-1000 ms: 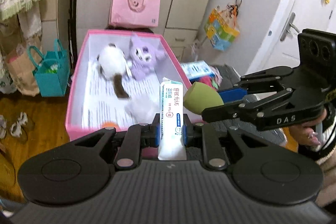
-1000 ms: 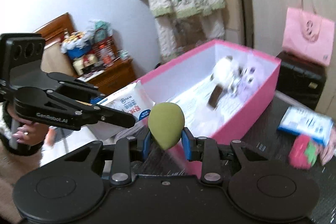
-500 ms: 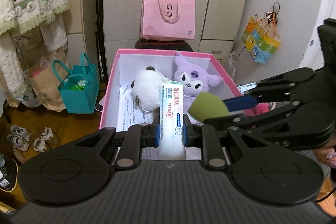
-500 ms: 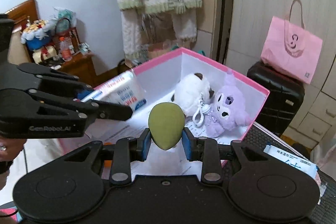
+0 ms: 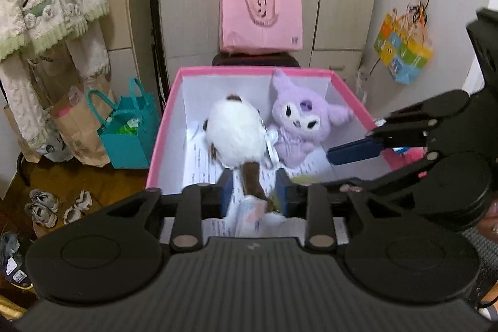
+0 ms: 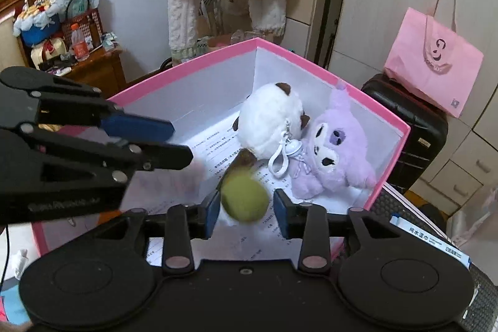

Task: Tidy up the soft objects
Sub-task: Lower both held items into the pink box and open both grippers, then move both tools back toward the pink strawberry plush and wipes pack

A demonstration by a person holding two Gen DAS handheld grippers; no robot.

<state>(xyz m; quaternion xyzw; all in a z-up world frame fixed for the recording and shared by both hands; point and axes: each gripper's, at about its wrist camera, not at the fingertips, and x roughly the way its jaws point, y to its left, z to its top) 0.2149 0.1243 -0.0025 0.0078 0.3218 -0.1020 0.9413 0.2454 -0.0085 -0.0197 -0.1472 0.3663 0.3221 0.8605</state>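
A pink box (image 5: 162, 129) (image 6: 389, 120) holds a white plush (image 5: 236, 133) (image 6: 270, 126) and a purple plush (image 5: 302, 117) (image 6: 333, 151). My left gripper (image 5: 253, 192) hovers over the box's near end. Its jaws are opening, and a white tissue pack (image 5: 252, 213) is a blur slipping down free of the pads. My right gripper (image 6: 247, 210) is just to its right, also with jaws opening. A blurred green sponge (image 6: 244, 198) drops between them, clear of the right pad. Each view shows the other gripper at its side, with blue pads (image 5: 358, 151) (image 6: 137, 126) apart.
A pink tote bag (image 5: 261, 17) (image 6: 432, 61) sits on a black suitcase (image 6: 411, 120) behind the box. A teal bag (image 5: 124, 133), paper bags and shoes (image 5: 43, 204) are on the floor at the left. Another tissue pack (image 6: 429, 241) lies on the dark surface at the right.
Both grippers swung over the box and tipped downward. Their jaws have parted: the tissue pack and the green sponge, gripped before, are now falling into the box.
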